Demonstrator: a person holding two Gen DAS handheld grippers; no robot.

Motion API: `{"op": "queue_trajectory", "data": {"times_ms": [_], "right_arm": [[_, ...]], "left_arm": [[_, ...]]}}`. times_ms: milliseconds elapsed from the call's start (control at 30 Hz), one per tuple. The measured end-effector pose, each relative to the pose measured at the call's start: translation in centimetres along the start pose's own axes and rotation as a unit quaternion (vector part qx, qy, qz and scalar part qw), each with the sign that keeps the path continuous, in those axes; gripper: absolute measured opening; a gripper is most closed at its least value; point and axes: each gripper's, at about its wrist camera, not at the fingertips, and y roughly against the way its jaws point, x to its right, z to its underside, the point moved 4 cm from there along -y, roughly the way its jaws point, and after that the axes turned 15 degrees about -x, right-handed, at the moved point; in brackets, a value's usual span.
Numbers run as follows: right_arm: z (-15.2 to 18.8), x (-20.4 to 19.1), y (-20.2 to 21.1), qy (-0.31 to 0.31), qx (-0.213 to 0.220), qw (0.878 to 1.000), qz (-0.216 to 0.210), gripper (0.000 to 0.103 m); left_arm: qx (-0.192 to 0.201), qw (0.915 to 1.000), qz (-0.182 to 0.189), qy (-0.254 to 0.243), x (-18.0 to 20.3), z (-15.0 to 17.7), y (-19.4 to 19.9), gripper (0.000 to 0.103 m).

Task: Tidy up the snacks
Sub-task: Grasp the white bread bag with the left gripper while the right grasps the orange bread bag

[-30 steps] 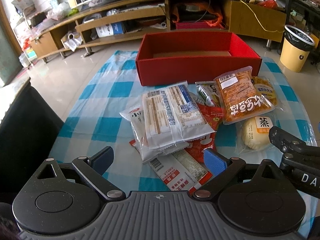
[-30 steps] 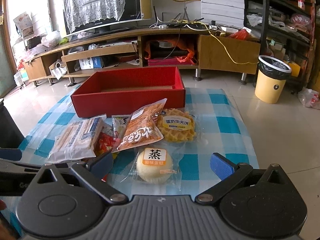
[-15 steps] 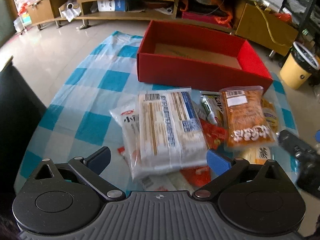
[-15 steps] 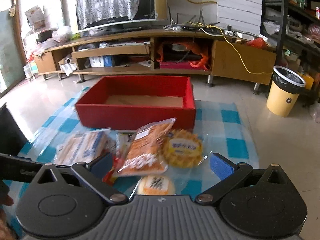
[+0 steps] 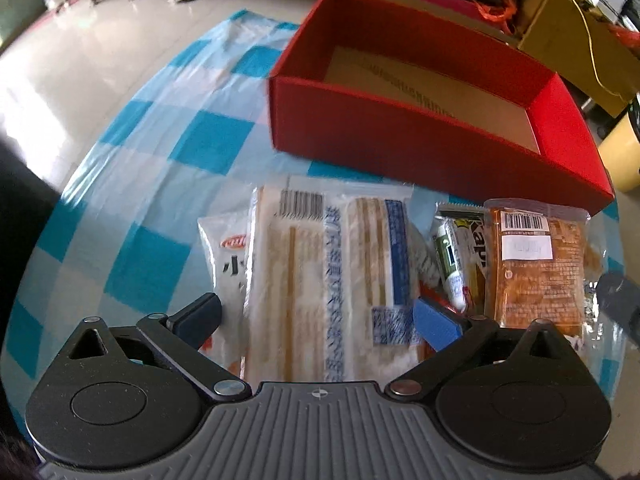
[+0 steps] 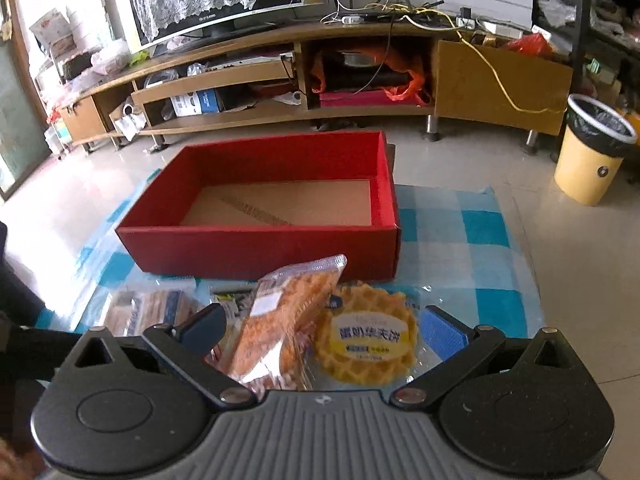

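Observation:
A red box [image 5: 420,148] [image 6: 260,244] stands open and empty on the blue-checked cloth [image 5: 160,152]. In front of it lies a pile of snack packs. My left gripper [image 5: 316,318] is open, tilted down over a white and blue wafer pack [image 5: 332,276]; its pads stand either side of the pack, apart from it. An orange snack bag [image 5: 540,264] [image 6: 288,320] lies to the right. My right gripper [image 6: 322,328] is open above the orange bag and a waffle pack [image 6: 370,340], holding nothing.
A white pack [image 5: 228,256] and a green-labelled pack [image 5: 456,256] lie in the pile. A yellow bin [image 6: 592,152] stands on the floor at right. A long wooden TV cabinet [image 6: 280,80] runs behind the box. Part of the right gripper [image 5: 618,300] shows at the left view's right edge.
Both grippers moved forward toward the box. The left one tipped further down over the wafer pack. The round bun pack slid out of the right view beneath the gripper.

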Motion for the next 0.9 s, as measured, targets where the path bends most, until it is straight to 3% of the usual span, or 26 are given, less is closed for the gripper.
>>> {"op": "queue_trajectory", "data": {"times_ms": [167,300,400,500,567,733,800,867,900], "right_arm": [[-0.1,-1.1,-1.8,0.023,-0.019,0.999,0.013,0.101],[0.1,-2.3,-3.7,0.049,-0.035,0.997,0.049,0.101],[0.0,-2.6,-4.9,0.05,-0.054,0.996,0.041,0.101],[-0.1,-2.3,-6.5,0.039,-0.088,0.995,0.041,0.102],[0.1,-2.0,-7.5,0.026,-0.111,0.991,0.071,0.102],[-0.2,-0.6,-7.9,0.004,-0.139,0.987,0.078,0.101],[-0.2,-0.6,-7.2,0.018,-0.128,0.988,0.087,0.089],[-0.2,-0.9,-6.1,0.04,-0.109,0.988,0.099,0.063],[-0.1,-1.0,-5.6,0.045,-0.102,0.989,0.096,0.058]], "left_arm": [[0.011,0.9978,-0.041,-0.05,1.3,0.4,-0.7,0.103],[0.013,0.9977,-0.042,-0.052,1.0,0.7,-0.8,0.103],[0.013,0.9974,-0.051,-0.048,0.2,0.7,-1.5,0.103],[-0.008,0.9997,-0.009,-0.022,-1.2,0.3,-2.0,0.103],[-0.02,0.9996,0.015,-0.01,-1.9,0.0,-2.4,0.103],[0.0,0.999,-0.008,-0.044,-1.1,0.4,-1.9,0.103],[-0.008,0.999,-0.004,-0.043,-1.1,0.5,-1.7,0.101],[-0.015,0.999,0.01,-0.04,-1.4,0.3,-1.5,0.095],[-0.017,0.999,0.016,-0.038,-1.5,0.3,-1.3,0.089]]}}
